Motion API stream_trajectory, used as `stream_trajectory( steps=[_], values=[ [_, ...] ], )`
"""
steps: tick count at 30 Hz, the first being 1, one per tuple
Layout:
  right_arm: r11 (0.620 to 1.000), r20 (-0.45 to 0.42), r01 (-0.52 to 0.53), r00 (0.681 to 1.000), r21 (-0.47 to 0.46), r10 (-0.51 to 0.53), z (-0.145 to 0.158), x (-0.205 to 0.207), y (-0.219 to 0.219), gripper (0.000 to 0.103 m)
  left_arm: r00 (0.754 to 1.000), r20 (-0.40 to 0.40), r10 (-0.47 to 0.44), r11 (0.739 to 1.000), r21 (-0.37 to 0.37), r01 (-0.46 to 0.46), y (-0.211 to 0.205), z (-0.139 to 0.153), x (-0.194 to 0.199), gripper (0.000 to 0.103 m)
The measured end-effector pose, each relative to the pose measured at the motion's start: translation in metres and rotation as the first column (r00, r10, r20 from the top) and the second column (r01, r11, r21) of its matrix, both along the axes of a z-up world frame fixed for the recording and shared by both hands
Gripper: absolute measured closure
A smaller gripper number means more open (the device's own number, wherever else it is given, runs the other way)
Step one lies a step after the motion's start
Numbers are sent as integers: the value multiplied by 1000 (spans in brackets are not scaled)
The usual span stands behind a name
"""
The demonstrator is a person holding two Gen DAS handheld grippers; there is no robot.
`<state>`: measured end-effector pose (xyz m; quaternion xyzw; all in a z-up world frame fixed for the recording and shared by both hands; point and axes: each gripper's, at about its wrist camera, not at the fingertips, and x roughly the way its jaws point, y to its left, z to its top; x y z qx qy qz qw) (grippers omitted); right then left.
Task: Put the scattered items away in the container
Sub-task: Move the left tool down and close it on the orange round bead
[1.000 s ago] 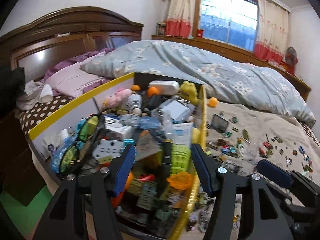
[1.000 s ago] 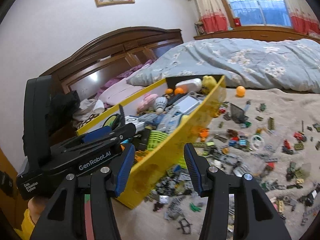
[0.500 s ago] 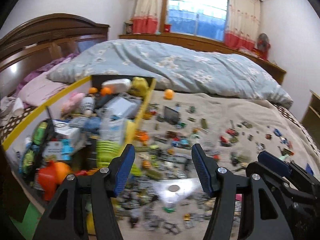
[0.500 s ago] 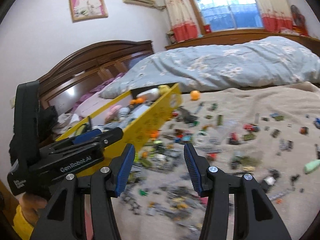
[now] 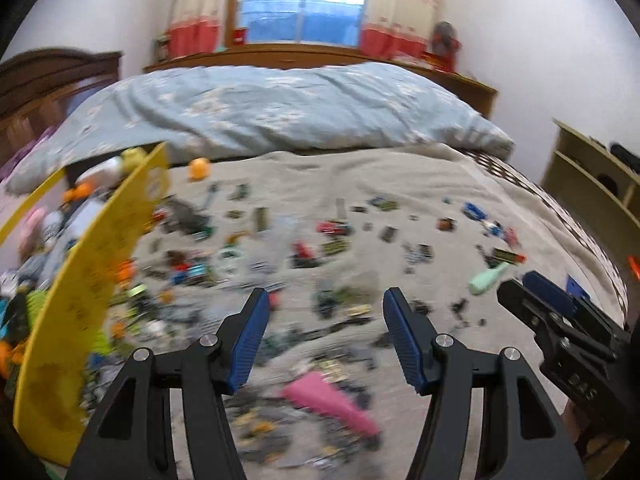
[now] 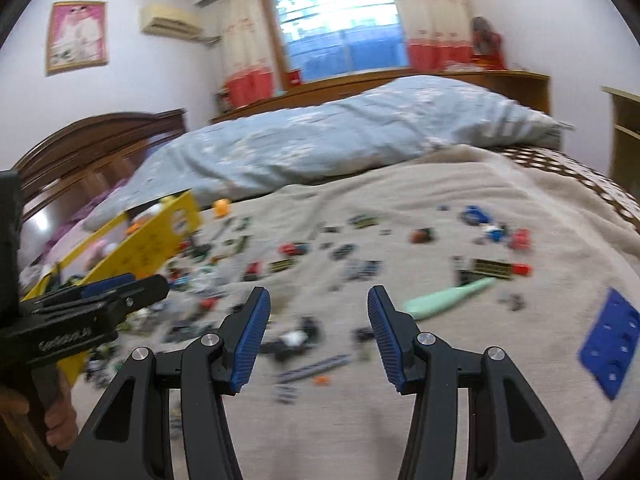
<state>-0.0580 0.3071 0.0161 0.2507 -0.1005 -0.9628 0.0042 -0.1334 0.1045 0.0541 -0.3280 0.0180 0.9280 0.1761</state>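
Left wrist view: the left gripper (image 5: 324,336) occupies the lower centre of the frame, jaws spread apart with nothing between the blue pads. Beneath and beyond it, scattered small toy pieces (image 5: 304,256) cover the beige blanket (image 5: 360,176); most are motion-blurred and cannot be identified individually. A pink wedge-shaped piece (image 5: 332,400) lies at lower centre, just behind the gripper tips. An orange ball (image 5: 199,168) sits at upper left of the blanket, near the far corner of the yellow container (image 5: 100,264). The container stands along the left edge of the frame, already filled with mixed items. A mint-green elongated item (image 5: 488,278) lies at centre right. The right gripper (image 5: 532,304) enters from the lower right. Right wrist view: the right gripper (image 6: 318,332) is at lower centre, jaws also apart and empty. The mint-green item (image 6: 448,298) lies just right of its right finger. A blue studded plate (image 6: 610,344) lies at the right edge. The container (image 6: 156,248) appears at centre left, behind the left gripper (image 6: 120,292). A folded light-blue duvet (image 6: 340,136) spans the upper half.
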Motion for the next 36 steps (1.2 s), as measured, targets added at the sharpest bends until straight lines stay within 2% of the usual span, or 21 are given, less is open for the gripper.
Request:
stream_trajectory(
  steps=[8,11,16,19,24,27,32,36],
  values=[
    [991,23,131,991,-11,-131,-8,-9,56,51,985,1,-173,985,-10,173,86,-7,-15,44],
    [985,16,175,984,1,-175,-1,-22,80,51,980,3,-199,980,2,199,110,-7,-32,44],
    [967,14,253,968,-44,-252,11,-56,131,51,975,17,-219,976,8,219,146,-12,-65,44],
    [953,59,297,954,-61,-293,11,-88,160,51,973,31,-230,973,-8,231,169,-21,-89,44],
    [947,201,302,940,-108,-277,3,-151,195,51,966,104,-237,971,6,238,200,-39,-123,44],
    [942,245,318,927,-107,-285,1,-183,207,51,962,126,-240,971,17,240,218,-46,-136,44],
    [938,231,320,931,-137,-284,-17,-194,214,51,969,140,-201,979,18,201,234,-63,-156,44],
    [957,293,271,928,-103,-231,-36,-200,209,51,958,220,-186,982,31,184,235,-88,-170,44]
  ],
)
